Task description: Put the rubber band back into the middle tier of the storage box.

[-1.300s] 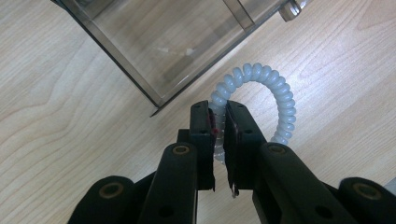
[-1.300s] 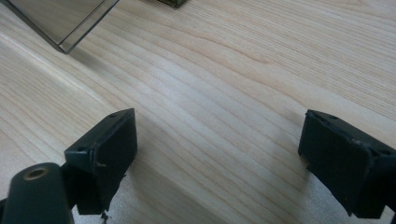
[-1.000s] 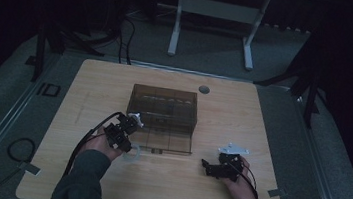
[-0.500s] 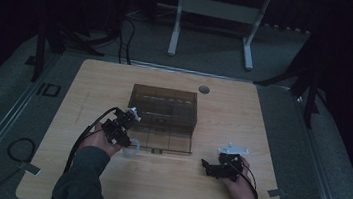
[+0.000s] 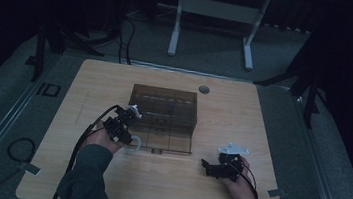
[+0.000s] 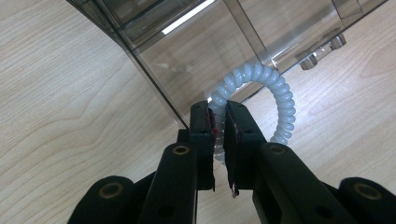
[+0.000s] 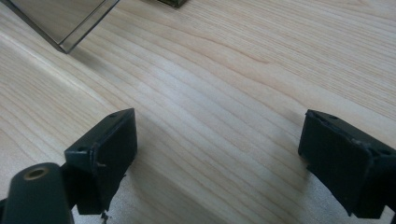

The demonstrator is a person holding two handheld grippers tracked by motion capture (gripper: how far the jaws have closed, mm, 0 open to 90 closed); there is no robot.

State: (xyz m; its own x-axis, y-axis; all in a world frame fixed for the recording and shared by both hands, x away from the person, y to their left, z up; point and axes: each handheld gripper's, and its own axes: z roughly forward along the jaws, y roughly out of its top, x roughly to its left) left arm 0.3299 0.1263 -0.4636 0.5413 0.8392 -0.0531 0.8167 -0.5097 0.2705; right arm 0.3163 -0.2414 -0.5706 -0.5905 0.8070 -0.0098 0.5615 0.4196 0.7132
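Observation:
A white coiled ring (image 6: 273,93) hangs from my left gripper (image 6: 219,114), which is shut on its lower left part. In the high view the coiled ring (image 5: 133,145) shows just past my left gripper (image 5: 127,136), at the front left corner of a smoky clear plastic box (image 5: 165,109) whose lid lies open flat toward me. In the left gripper view the box's clear wall (image 6: 187,60) stands right behind the ring. My right gripper (image 5: 206,164) rests low on the wooden table at the right, open, with bare wood between its jaws (image 7: 217,149).
The wooden table (image 5: 90,84) has a round grey grommet (image 5: 204,89) at the back. The corner of the open lid (image 7: 65,28) lies ahead and left of the right gripper. Cables trail from both grippers. Dark floor and a white stand lie beyond the table.
My left gripper has moved slightly back toward me and left with the coiled ring, from the box's left side to its front left corner. The right gripper has stayed in place.

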